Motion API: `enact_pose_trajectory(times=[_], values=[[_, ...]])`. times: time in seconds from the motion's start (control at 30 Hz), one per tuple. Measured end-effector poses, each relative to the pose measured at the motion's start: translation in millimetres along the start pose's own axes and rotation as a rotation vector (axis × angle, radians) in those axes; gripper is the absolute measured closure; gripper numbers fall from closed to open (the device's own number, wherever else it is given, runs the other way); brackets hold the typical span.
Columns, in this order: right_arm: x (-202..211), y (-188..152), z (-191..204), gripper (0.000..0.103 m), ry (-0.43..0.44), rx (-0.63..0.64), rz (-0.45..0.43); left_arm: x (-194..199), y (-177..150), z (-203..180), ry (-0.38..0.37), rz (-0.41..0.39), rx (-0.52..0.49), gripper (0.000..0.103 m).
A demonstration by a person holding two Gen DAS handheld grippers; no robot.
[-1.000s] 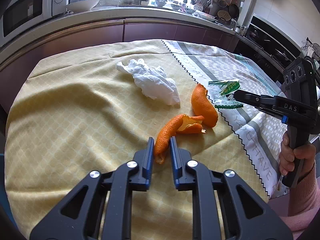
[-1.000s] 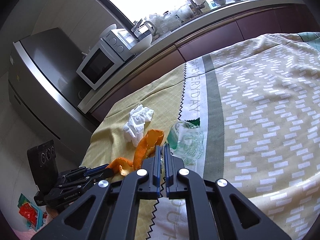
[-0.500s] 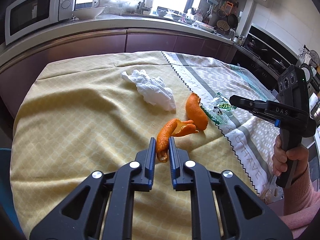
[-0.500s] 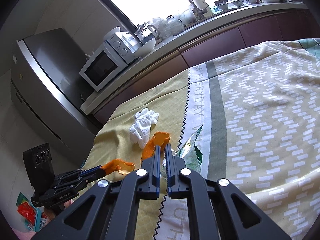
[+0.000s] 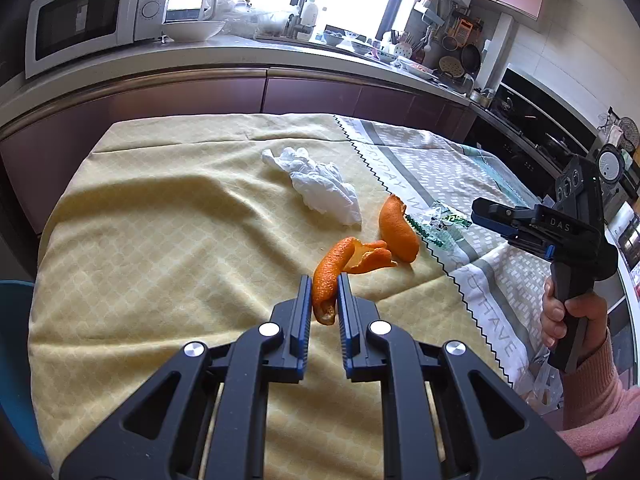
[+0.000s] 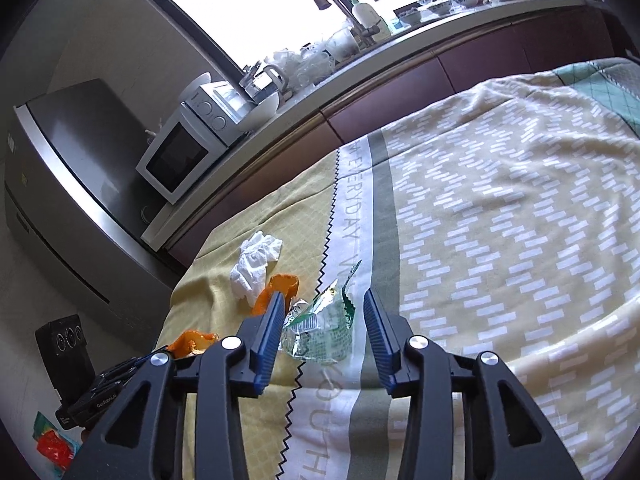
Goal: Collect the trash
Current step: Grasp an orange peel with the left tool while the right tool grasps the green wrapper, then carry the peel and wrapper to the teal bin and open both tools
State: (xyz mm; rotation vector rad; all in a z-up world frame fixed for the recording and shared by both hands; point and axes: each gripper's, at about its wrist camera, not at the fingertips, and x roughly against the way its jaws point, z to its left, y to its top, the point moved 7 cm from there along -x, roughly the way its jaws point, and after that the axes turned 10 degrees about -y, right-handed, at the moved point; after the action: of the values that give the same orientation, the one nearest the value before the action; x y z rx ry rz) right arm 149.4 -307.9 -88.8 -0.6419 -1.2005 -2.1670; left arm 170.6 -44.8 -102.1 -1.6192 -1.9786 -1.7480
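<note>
Orange peel (image 5: 332, 276) sits pinched between the pads of the left tool (image 5: 324, 304), which grips the strip by its near end so the curled remainder trails forward, seemingly raised off the yellow cloth (image 5: 160, 240). Holding it by the end keeps the jaws narrow and the strip firmly caught, which suits carrying it off as trash.

A second peel (image 5: 396, 228) lies on the cloth just beyond, beside the zigzag seam running across the middle of the worktop. A crumpled tissue (image 5: 320, 184) rests further toward the far edge, just beyond that peel.

Over on the patterned cloth (image 6: 500, 220) just across the seam lies a clear green-printed wrapper (image 6: 320, 324). The right tool (image 6: 320, 320) hovers with a jaw on either side of it; its jaws have just been opening and now stand fairly wide, the wrapper between them but not pressed. That spread looks meant to take in the whole crinkled wrapper before closing.

Three pieces are left on the worktop, so collection seems at an early stage. No bin is clearly in view.
</note>
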Motion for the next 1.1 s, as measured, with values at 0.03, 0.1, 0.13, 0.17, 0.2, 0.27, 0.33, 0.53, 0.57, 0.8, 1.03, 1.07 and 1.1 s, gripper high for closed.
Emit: enact_pose_trajectory(times=[0.03,0.1,0.13,0.17,0.2,0.27,0.33,0.53,0.57,0.8,1.03,1.07,1.1], values=[[-5,-1,0,0.063,0.004,-0.003,0.016,1,0,1,0.001,-0.001,0.003,0.090],[-13,-4,1,0.064,0.016,-0.006,0.041,5,-1,2,0.003,-0.007,0.007,0.090],[-17,-5,2,0.064,0.026,-0.011,0.056,7,-1,3,0.005,-0.010,0.009,0.090],[-20,-7,3,0.069,0.034,-0.018,0.069,9,-1,4,0.006,-0.014,0.011,0.090],[-22,-8,3,0.078,0.045,-0.025,0.082,11,-1,4,0.009,-0.017,0.012,0.090],[-22,-9,5,0.089,0.059,-0.024,0.084,17,-2,6,0.012,-0.026,0.017,0.090],[-18,-9,7,0.094,0.063,-0.014,0.075,23,-2,8,0.016,-0.036,0.026,0.090],[0,-6,22,0.096,0.094,0.018,0.027,44,-6,17,0.030,-0.068,0.050,0.090],[4,-6,27,0.096,0.100,0.032,0.019,49,-7,18,0.032,-0.074,0.053,0.090],[12,-12,78,0.096,0.180,0.150,0.022,78,-12,31,0.051,-0.116,0.081,0.090],[-4,-34,133,0.096,0.261,0.244,0.086,113,-22,48,0.094,-0.161,0.106,0.090],[-8,-37,141,0.096,0.270,0.259,0.097,118,-23,51,0.100,-0.169,0.113,0.090],[-11,-41,149,0.096,0.278,0.274,0.106,124,-24,54,0.108,-0.177,0.120,0.090]])
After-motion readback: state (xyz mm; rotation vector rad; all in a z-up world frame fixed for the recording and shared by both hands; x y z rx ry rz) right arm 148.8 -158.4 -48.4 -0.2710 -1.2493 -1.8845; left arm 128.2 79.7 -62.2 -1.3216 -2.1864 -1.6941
